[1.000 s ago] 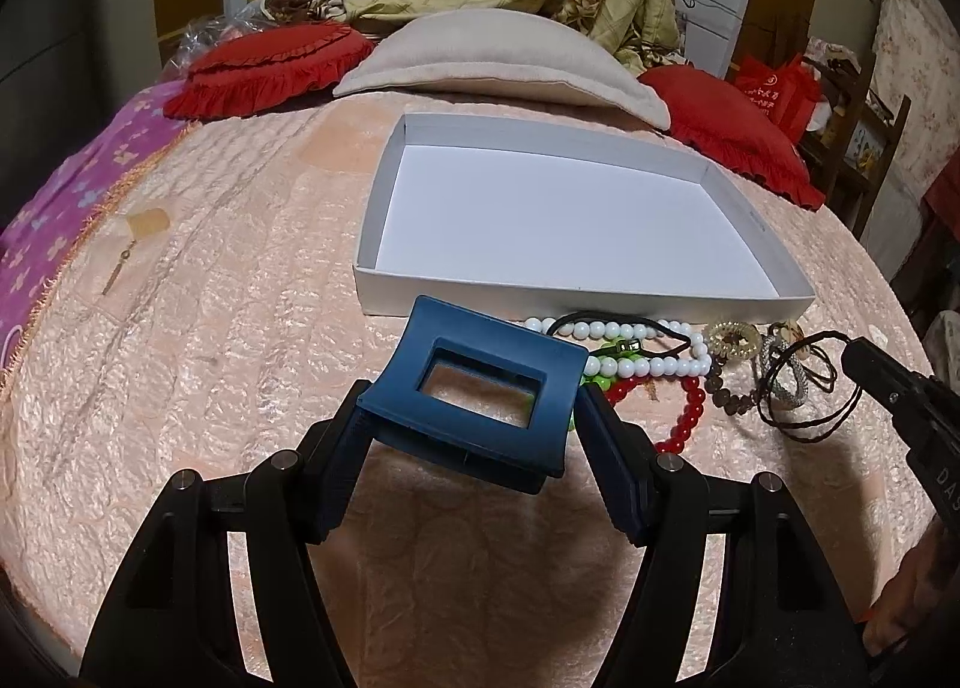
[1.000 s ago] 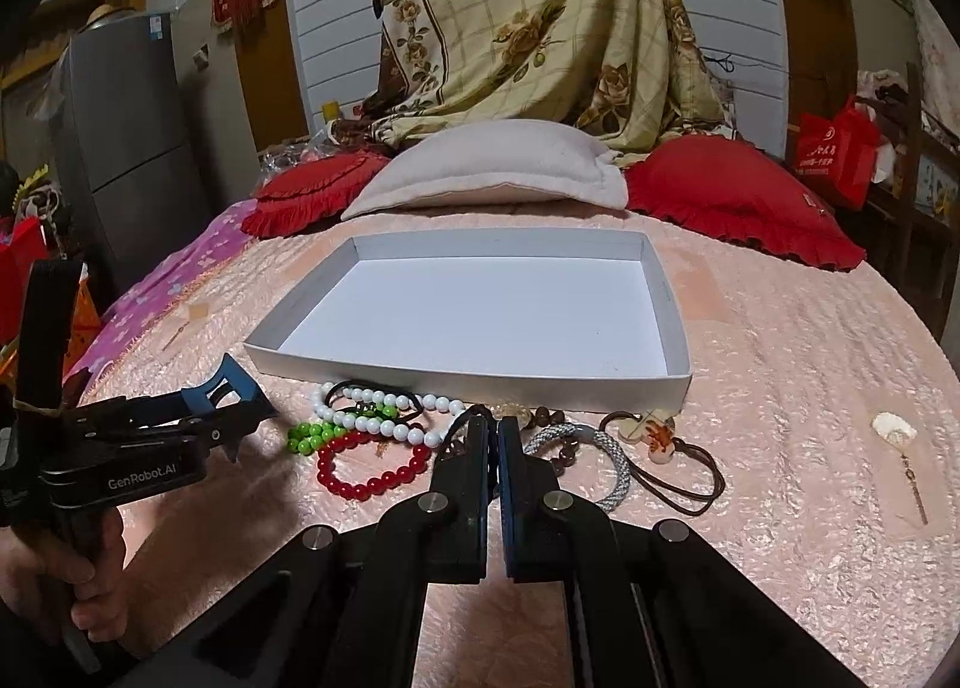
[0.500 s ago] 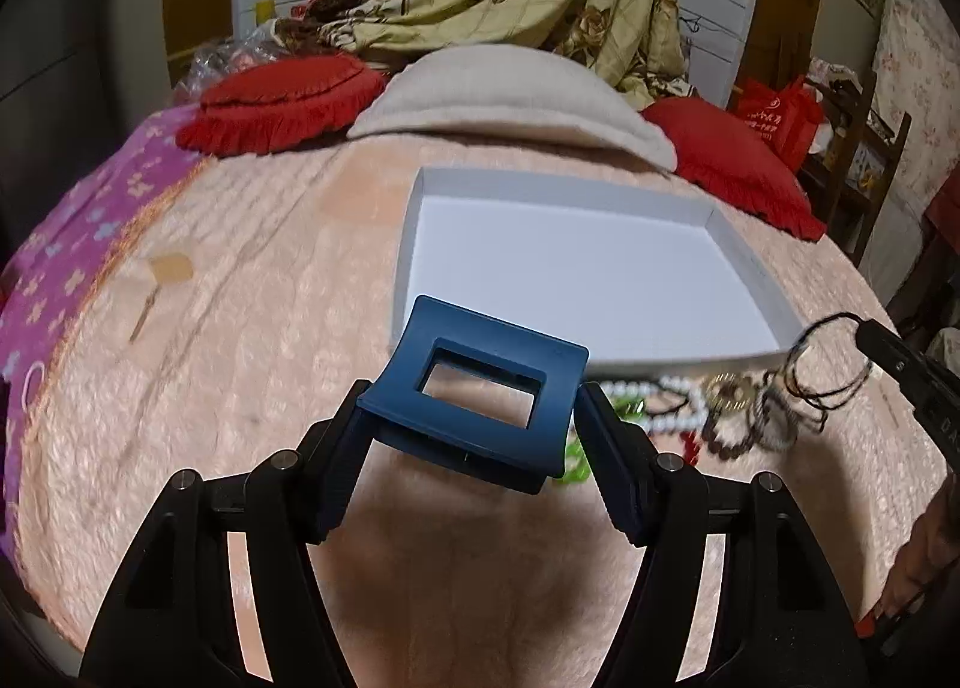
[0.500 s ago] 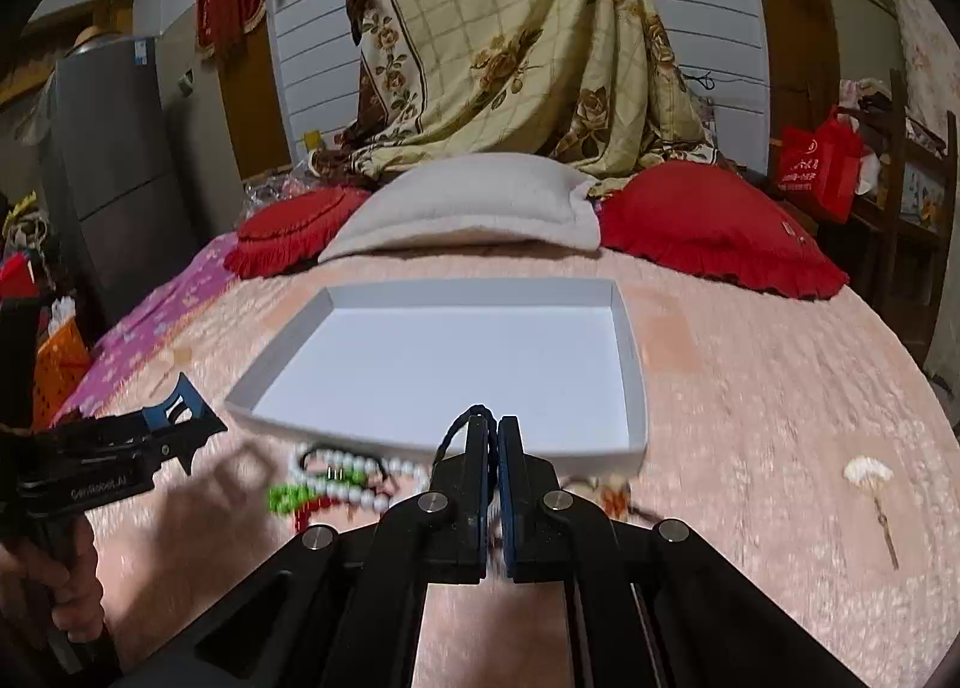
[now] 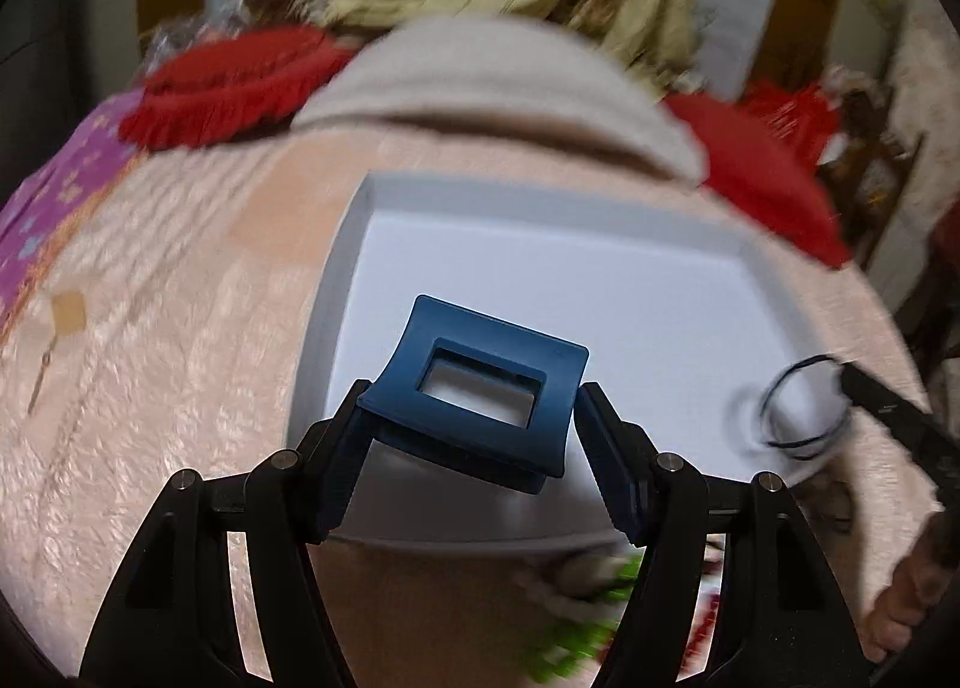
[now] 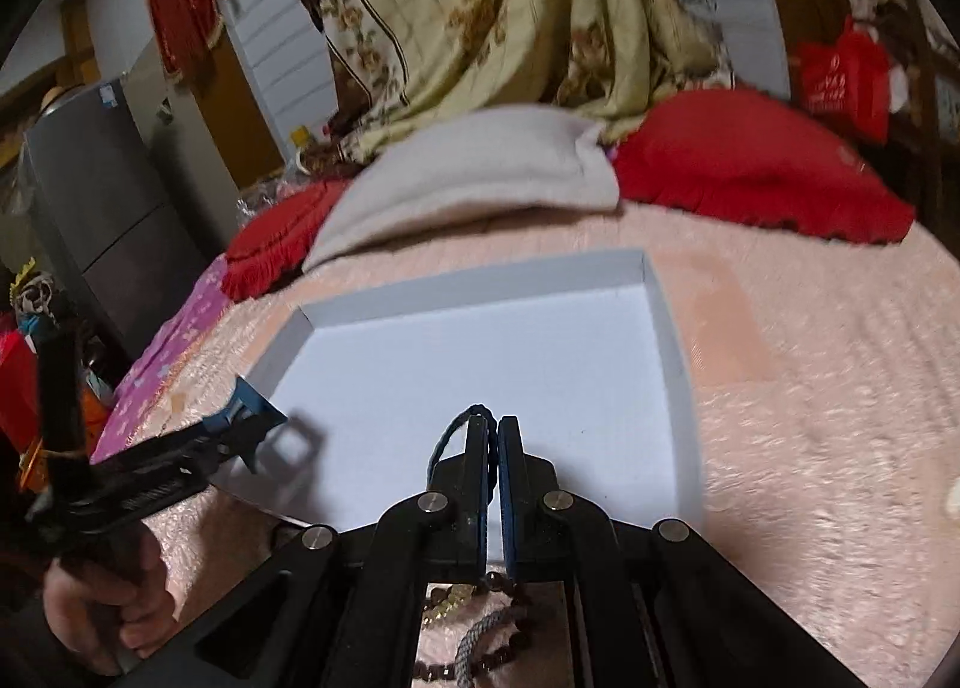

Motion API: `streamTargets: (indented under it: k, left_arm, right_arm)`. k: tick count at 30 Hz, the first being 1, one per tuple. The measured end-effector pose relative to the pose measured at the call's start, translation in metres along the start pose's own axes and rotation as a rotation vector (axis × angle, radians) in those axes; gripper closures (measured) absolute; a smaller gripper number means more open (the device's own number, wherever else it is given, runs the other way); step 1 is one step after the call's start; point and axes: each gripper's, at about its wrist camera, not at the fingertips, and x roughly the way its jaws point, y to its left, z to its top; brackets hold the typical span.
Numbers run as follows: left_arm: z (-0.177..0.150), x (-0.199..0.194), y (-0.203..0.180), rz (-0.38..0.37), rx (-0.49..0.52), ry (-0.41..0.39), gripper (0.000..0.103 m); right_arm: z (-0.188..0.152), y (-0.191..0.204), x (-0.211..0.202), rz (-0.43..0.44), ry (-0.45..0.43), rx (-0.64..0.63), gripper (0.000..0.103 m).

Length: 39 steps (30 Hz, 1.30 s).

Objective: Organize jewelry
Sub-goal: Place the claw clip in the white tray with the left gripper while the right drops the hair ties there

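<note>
Covering bed (image 6: pixel 810 388): pink quilted spread; two red cushions, one grey pillow (image 6: pixel 480 159) at head, floral blanket (image 6: pixel 510 15) hanging behind. One white tray (image 6: pixel 672 352), interior bare. Left tongs (image 5: pixel 474 418) grip one blue hair claw (image 5: pixel 480 388) over tray's near-left corner. Right tongs (image 6: pixel 493 430) pinched on one black cord loop (image 5: pixel 798 412) above tray. Blurred beads on bed beside tray's near wall.

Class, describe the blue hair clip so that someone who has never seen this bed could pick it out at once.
Find the white tray on the pink bedspread. Over its near left corner, the left hand-held gripper holds the blue hair clip. It alone is rigid, with a rectangular window; the right hand-held gripper holds thin cord.
</note>
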Motion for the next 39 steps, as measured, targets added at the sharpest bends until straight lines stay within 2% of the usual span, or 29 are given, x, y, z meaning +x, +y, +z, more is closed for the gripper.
streamTargets:
  k: [6,12,17,21,27,32,36,39]
  left_arm:
    - [-0.001,0.013,0.008,0.01,-0.018,0.036,0.036]
    - [-0.007,0.011,0.004,0.041,0.024,0.03,0.035]
    - [-0.006,0.011,0.005,0.021,0.017,0.041,0.034]
    - [-0.006,0.009,0.004,0.015,0.011,0.04,0.031]
    - [-0.004,-0.007,0.006,-0.031,-0.011,-0.002,0.025]
    - [-0.012,-0.03,0.006,-0.074,-0.004,-0.03,0.025]
    - [-0.024,-0.047,0.005,-0.085,0.012,-0.041,0.025]
    - [-0.035,-0.054,0.006,-0.089,0.013,-0.023,0.025]
  right_arm:
    - [-0.001,-0.018,0.017,-0.089,0.037,0.067,0.1]
    - [0.0,-0.028,0.021,-0.149,0.066,0.079,0.1]
    - [-0.003,-0.034,0.024,-0.149,0.088,0.098,0.093]
    - [-0.003,-0.033,0.017,-0.161,0.061,0.085,0.065]
    - [-0.003,-0.03,-0.003,-0.138,0.012,0.088,0.065]
    - [-0.019,-0.019,-0.035,-0.089,-0.026,0.071,0.065]
    - [-0.039,-0.009,-0.053,-0.088,-0.007,0.026,0.065]
    - [-0.057,-0.009,-0.057,-0.113,0.039,0.012,0.065]
